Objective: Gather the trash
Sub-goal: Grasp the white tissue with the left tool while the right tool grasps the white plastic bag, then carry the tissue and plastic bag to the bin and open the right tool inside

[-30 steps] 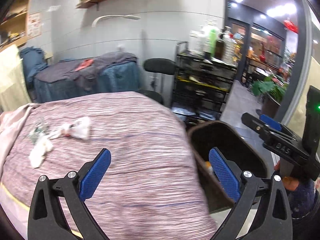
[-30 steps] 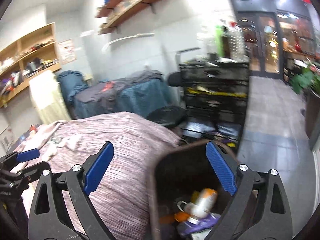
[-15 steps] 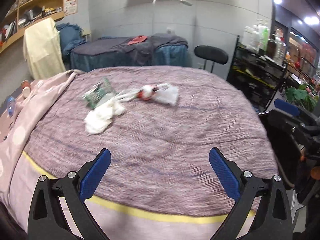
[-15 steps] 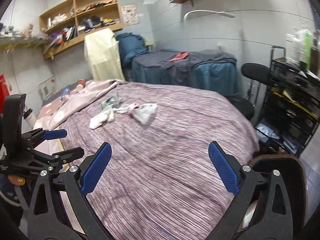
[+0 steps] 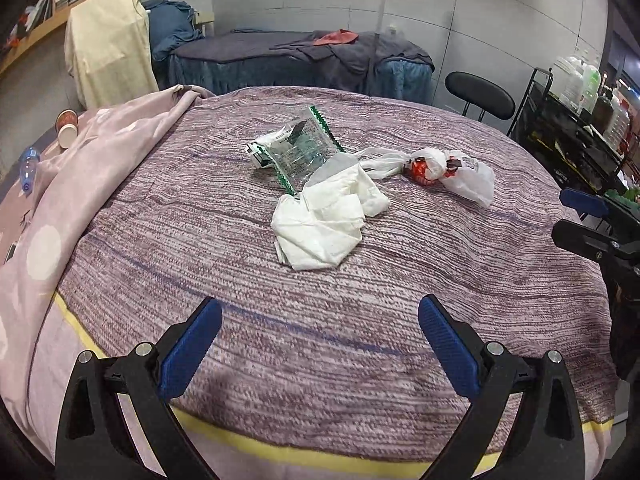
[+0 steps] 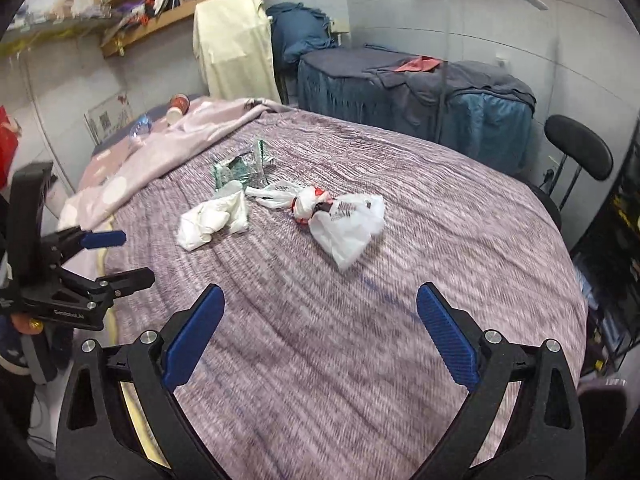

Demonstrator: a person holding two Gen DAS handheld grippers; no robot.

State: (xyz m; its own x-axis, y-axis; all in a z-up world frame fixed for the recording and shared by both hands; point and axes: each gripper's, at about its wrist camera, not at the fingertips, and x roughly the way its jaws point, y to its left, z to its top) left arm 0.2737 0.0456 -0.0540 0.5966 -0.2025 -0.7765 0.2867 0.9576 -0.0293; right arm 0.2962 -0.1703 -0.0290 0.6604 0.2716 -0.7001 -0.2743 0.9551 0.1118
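Three pieces of trash lie together on the purple striped bedspread: a crumpled white tissue, a clear wrapper with green edges, and a knotted white plastic bag with red inside. My left gripper is open and empty, near the bed's front edge, short of the tissue. My right gripper is open and empty, short of the bag. Each gripper also shows in the other's view: the right, the left.
A pink blanket is bunched on the bed's left side, with a paper cup and a plastic bottle beyond it. A blue-covered bed, a black stool and a black shelf cart stand behind.
Both grippers have swung left, away from the brown bin with trash in it, and now face the bed. The trash pile is nearer and more central in both views.
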